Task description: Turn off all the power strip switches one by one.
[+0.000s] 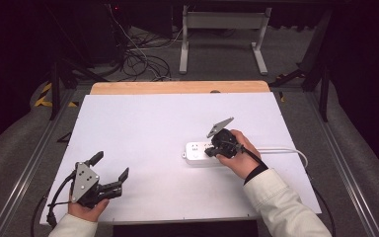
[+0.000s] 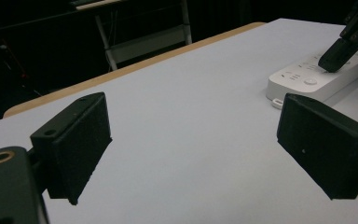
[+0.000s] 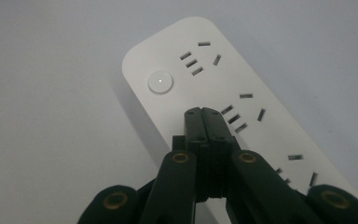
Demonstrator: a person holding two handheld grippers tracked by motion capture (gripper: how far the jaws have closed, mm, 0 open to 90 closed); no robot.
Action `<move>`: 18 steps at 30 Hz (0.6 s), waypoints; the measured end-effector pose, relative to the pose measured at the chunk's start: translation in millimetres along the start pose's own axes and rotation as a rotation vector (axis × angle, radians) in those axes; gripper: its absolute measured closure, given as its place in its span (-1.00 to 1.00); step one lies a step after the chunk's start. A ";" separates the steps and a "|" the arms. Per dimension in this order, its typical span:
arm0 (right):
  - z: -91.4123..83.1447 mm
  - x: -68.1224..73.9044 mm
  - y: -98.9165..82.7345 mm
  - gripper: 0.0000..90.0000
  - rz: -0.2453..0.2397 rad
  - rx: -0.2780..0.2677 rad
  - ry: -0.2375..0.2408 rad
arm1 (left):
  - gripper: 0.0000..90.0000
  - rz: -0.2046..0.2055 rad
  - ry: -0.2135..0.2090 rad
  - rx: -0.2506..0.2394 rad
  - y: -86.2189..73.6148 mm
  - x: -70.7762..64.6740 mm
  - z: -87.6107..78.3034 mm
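At the near left of the table (image 1: pixel 128 123) we hold the left gripper (image 1: pixel 109 174) with its jaws spread wide and nothing between them, well apart from the work. Right of centre lies the white power strip (image 1: pixel 197 153), its cable (image 1: pixel 286 149) running off to the right. Over it our right gripper (image 3: pixel 207 116) has its jaws pressed together, empty, tips hovering just short of the round button (image 3: pixel 160 81). We judge the step is pressing that switch: we should move the tips onto the button's middle and push straight down, lest the strip slide.
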State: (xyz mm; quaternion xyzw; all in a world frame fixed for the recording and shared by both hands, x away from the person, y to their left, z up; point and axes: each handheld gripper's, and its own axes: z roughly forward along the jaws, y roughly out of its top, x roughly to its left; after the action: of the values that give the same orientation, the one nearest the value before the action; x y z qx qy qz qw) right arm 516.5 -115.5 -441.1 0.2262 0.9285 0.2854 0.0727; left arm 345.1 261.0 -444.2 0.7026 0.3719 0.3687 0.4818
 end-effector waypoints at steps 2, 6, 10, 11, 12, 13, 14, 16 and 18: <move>-0.1 -0.5 -0.9 1.00 0.003 -0.005 0.001 | -0.77 0.003 -0.002 0.001 0.0 -0.2 0.1; 0.0 -0.4 -1.4 1.00 0.011 -0.008 0.002 | -0.77 0.002 -0.002 0.001 0.0 -0.4 0.2; 0.1 -0.7 -1.2 1.00 0.020 -0.006 0.005 | -0.77 0.003 0.001 -0.001 0.0 -0.4 0.5; 0.1 -0.8 -1.2 1.00 0.021 -0.006 0.005 | -0.77 0.004 0.000 0.001 0.0 -0.4 0.5; 0.1 -1.2 -1.2 1.00 0.026 -0.005 0.007 | -0.77 0.005 0.000 0.001 0.0 -0.4 0.6; 0.1 -1.2 -1.2 1.00 0.022 -0.005 -0.008 | -0.77 0.005 0.000 0.001 0.0 -0.5 0.6; 0.2 -1.4 -1.0 1.00 0.006 -0.003 -0.035 | -0.77 0.006 0.000 0.001 0.0 -0.4 0.5; 0.3 -0.8 0.2 1.00 0.001 0.006 -0.038 | -0.77 0.005 0.001 0.001 0.0 -0.3 0.4; 0.6 0.4 1.1 1.00 -0.003 0.010 -0.045 | -0.77 0.004 0.001 0.000 0.1 -0.3 0.4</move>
State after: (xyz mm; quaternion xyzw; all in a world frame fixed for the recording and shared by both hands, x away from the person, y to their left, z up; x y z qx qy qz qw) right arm 516.7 -114.2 -441.1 0.2314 0.9284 0.2755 0.0927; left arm 345.4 260.6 -444.3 0.7030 0.3707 0.3700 0.4811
